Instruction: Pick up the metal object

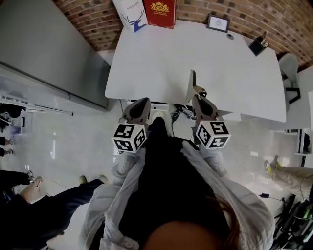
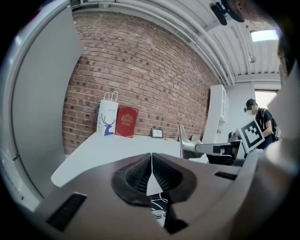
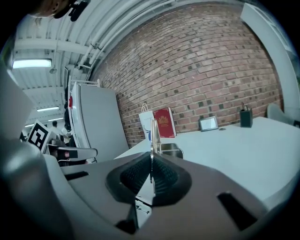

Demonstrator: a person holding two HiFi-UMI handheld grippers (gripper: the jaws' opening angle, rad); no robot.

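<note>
Right gripper (image 3: 151,165): ribbed black pads are pressed together on the metal object (image 3: 152,133). From this gripper's own view the object is edge-on, a thin bright silver sheet standing upright out of the jaws. In the head view the metal object (image 1: 189,87) reads as a flat blade with a short bent foot, held over the near edge of the white table (image 1: 234,73). Cannot tell whether it touches the tabletop.

Left gripper (image 2: 151,164): grey moulded body, ribbed black pads meeting at the tips, nothing between them. It hangs just off the table's near edge, beside the right gripper and apart from it.

Far side of the table, against the brick wall (image 1: 234,10):
- white paper bag (image 1: 129,12) with a blue deer print
- red box (image 1: 159,12) with a gold crest, just beside the bag
- small picture frame (image 1: 218,23), upright
- black pen holder (image 1: 257,45), toward the right corner

Nothing lies between the grippers and these items.

The tabletop is smooth and matt white with rounded corners. A grey panel (image 1: 44,44) stands to the left of the table. The floor is pale and glossy. The left gripper view shows a person (image 2: 260,119) standing far off to the right.
</note>
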